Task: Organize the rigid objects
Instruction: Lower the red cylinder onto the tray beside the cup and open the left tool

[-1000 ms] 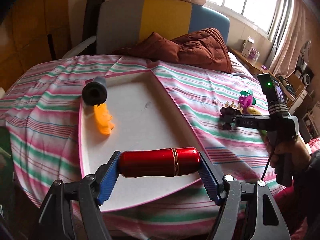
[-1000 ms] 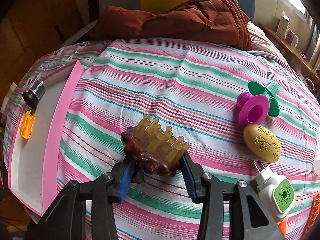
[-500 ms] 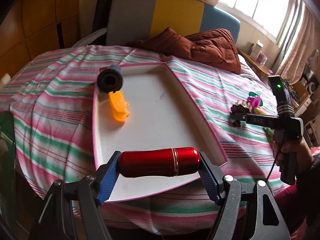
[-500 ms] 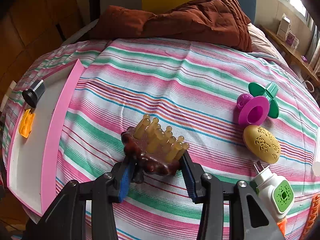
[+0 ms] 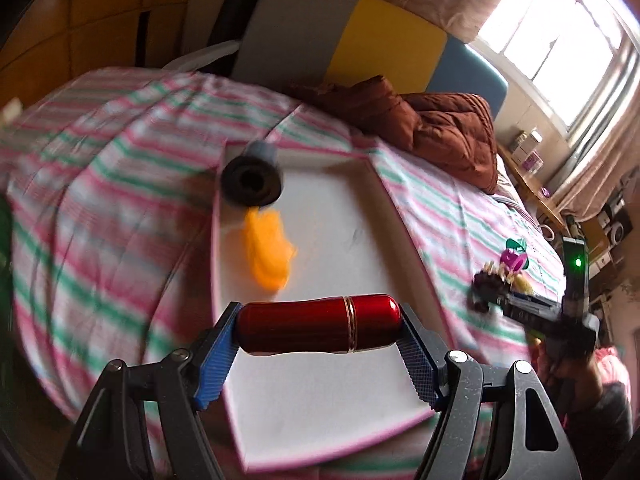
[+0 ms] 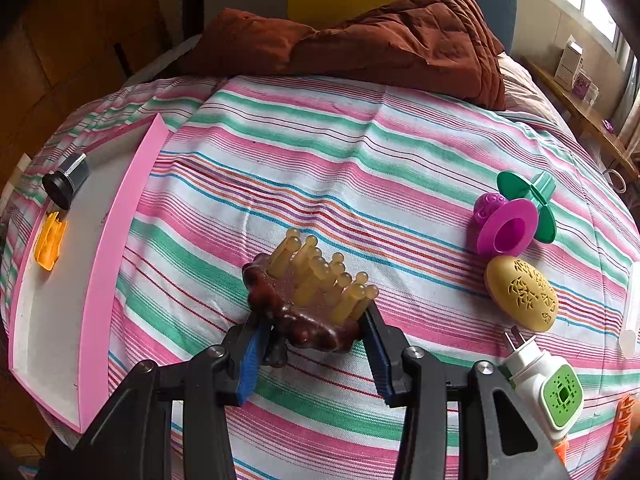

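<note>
Since the earlier frames our left gripper point(image 5: 320, 330) has swung left over the tray point(image 5: 360, 200), clamped on the red tube point(image 5: 318, 323). Our right gripper point(image 6: 314, 336) clasps the brown comb point(image 6: 308, 300) on the striped sheet point(image 6: 320, 152). Right view only: yellow egg point(image 6: 522, 298), white plug point(image 6: 544, 384). No legible writing.

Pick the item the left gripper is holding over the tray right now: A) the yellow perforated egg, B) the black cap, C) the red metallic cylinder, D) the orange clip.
C: the left gripper has its blue pads clamped on both ends of the red metallic cylinder, above the pink-rimmed tray.
</note>
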`<state>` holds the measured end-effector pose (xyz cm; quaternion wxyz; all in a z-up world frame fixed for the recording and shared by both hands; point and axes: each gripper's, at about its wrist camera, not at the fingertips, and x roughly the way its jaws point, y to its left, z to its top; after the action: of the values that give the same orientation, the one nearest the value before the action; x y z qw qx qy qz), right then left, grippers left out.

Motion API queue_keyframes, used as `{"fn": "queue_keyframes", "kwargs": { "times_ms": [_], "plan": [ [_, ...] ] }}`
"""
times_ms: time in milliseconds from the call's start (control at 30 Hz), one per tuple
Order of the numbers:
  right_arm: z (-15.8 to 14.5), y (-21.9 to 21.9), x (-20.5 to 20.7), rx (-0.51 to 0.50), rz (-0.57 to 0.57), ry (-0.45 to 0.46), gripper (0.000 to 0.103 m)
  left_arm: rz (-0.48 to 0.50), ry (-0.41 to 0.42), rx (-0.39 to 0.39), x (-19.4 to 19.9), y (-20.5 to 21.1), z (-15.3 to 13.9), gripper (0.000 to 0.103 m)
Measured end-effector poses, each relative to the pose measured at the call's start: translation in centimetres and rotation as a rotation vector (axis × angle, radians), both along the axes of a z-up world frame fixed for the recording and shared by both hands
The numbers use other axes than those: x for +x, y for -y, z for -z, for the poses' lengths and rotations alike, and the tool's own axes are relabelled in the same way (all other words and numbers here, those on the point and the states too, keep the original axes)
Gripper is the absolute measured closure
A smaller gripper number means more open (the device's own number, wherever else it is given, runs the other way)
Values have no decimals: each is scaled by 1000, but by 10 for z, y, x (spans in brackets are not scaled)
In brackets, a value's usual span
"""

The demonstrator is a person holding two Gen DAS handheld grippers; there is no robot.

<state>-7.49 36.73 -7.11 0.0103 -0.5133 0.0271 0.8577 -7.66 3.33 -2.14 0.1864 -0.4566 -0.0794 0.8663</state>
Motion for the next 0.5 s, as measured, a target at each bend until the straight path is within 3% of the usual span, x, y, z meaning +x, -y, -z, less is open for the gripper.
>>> {"fn": "queue_keyframes", "kwargs": {
  "times_ms": [167, 500],
  "plan": [
    [0, -1, 0, 1, 0, 1, 58, 22, -36, -30, -45, -26, 0, 28],
    [1, -1, 0, 8, -5, 1, 58, 36, -25, -92, -123, -59, 22, 28]
  ]
}}
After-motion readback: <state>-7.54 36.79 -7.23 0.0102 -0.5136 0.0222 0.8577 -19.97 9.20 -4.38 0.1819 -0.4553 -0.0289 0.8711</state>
